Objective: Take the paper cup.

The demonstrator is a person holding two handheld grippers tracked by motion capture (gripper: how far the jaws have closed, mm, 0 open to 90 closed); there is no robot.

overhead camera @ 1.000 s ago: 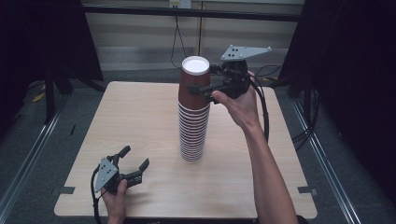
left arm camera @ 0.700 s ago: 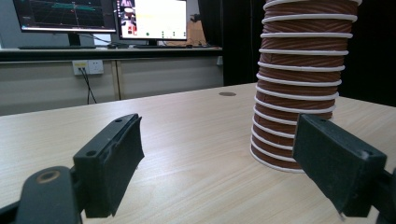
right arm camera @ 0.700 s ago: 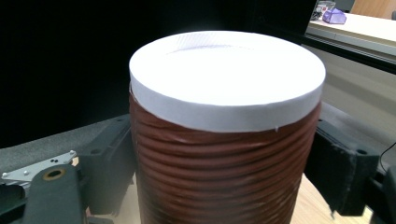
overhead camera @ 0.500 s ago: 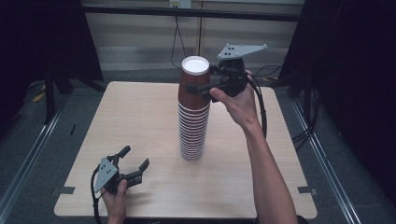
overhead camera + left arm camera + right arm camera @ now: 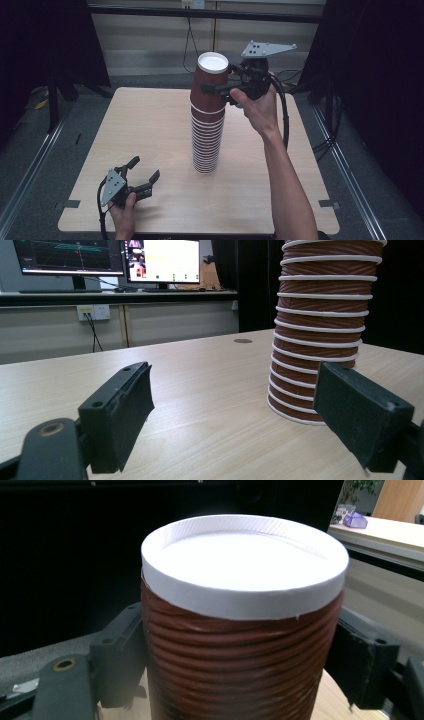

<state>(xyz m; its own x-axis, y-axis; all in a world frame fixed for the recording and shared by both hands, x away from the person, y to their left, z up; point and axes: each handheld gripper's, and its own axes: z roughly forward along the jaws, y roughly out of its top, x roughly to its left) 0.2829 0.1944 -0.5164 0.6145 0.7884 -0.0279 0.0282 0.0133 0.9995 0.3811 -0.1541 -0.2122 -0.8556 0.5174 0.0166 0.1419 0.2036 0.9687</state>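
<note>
Brown paper cup stack [image 5: 206, 125] upright mid-table [image 5: 150, 125] | right gripper [image 5: 212, 90] jaws just closing, pads pressed on either side of top cup [image 5: 240, 630], raised at stack top | left gripper [image 5: 142, 172] parted, empty, near front-left table edge, well apart from stack.

High view: we are looking forward and down from above the near edge of the desk [image 5: 150, 130], taking in its whole top from a fair way off. Left tool view: we are sitting low over the desk, facing level across it toward the stack of cups [image 5: 320, 325], which is standing near. Right tool view: we are pressing very close to the top cup [image 5: 245, 605], facing its side from just above its white base. All three views are sharing the stack; the high and left tool views are also sharing the desk top.
</note>
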